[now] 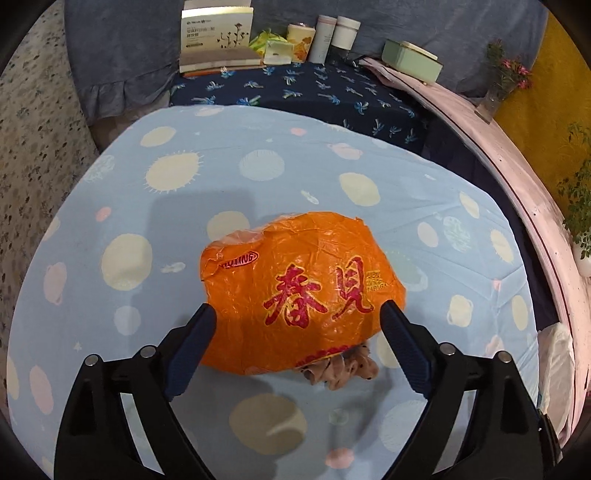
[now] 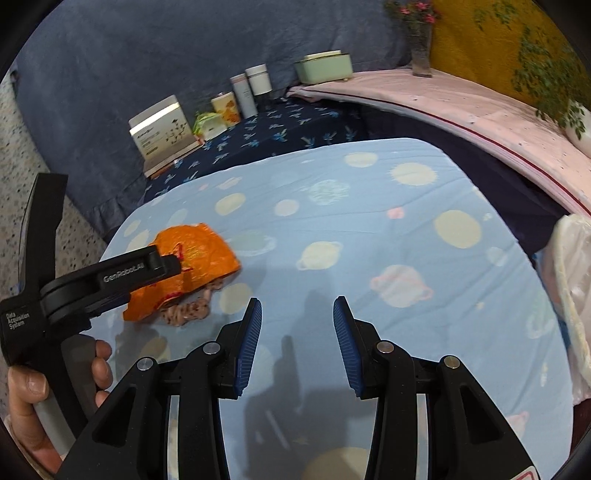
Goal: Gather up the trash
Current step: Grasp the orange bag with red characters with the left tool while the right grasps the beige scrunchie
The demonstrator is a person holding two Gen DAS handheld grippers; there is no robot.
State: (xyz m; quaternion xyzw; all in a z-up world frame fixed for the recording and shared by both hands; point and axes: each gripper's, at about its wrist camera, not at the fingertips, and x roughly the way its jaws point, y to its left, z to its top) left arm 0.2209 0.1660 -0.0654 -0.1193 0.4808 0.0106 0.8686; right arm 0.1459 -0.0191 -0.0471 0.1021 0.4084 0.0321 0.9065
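Note:
An orange plastic bag [image 1: 295, 288] with red characters lies on the light blue planet-print cloth [image 1: 258, 166]. A crumpled pinkish spotted scrap [image 1: 340, 369] sticks out from under its near edge. My left gripper [image 1: 298, 314] is open, its jaws spread just above the bag on either side of its near part. In the right wrist view the bag [image 2: 199, 258] and scrap [image 2: 188, 312] lie at the left under the left gripper. My right gripper [image 2: 297, 306] is open and empty over bare cloth. A white plastic bag [image 2: 576, 295] hangs at the right edge.
A dark blue patterned cloth at the back holds a boxed pack [image 1: 218, 37], small packets [image 1: 275, 48], a printed cup [image 1: 301, 40], two white bottles [image 1: 334, 35] and a mint green box [image 1: 412, 59]. A pink ledge [image 1: 517, 166] with a flower vase [image 1: 498, 92] curves along the right.

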